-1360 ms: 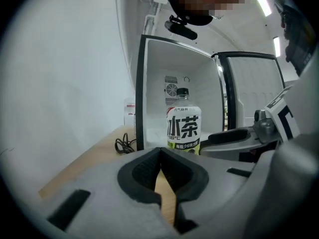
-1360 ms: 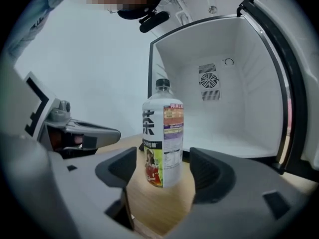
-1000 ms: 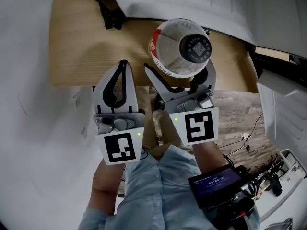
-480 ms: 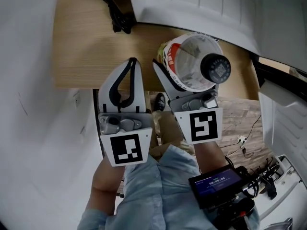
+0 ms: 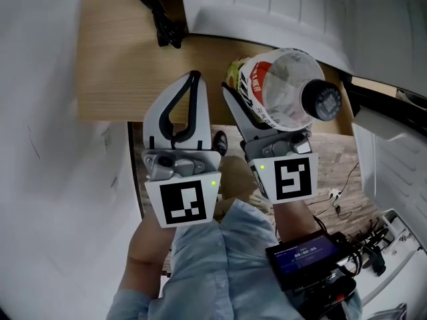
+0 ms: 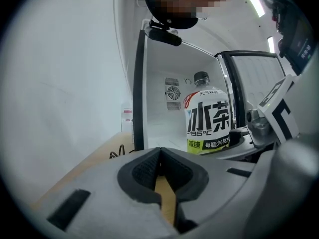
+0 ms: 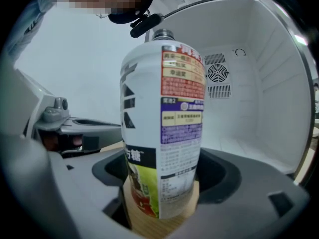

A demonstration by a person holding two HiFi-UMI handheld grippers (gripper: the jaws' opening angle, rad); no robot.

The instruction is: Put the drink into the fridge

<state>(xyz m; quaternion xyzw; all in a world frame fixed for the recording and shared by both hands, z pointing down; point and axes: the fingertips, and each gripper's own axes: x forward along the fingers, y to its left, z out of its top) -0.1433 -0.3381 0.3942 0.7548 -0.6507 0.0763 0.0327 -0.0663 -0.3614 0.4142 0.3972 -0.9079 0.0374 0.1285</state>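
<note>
The drink is a clear bottle (image 5: 283, 92) with a white, red and green label and a black cap (image 5: 325, 101). My right gripper (image 5: 267, 122) is shut on the bottle's lower body; its jaws have just been closing round it. In the right gripper view the bottle (image 7: 162, 133) stands upright between the jaws, over the wooden top. The open fridge (image 7: 249, 98) lies just beyond, its white inside empty with a fan grille at the back. My left gripper (image 5: 193, 79) is beside it on the left, shut and empty, and its view shows the bottle (image 6: 208, 121) to the right.
A wooden tabletop (image 5: 127, 65) lies under both grippers, with a black cable clip (image 5: 163, 19) at its far edge. The fridge's white top (image 5: 267, 5) is ahead and its open door (image 5: 393, 159) is at the right. A white wall (image 5: 40, 145) stands to the left.
Both grippers have moved forward and up. The bottle has gone right with the right gripper, toward the fridge, its cap now leaning further right. The left gripper stays shut.
</note>
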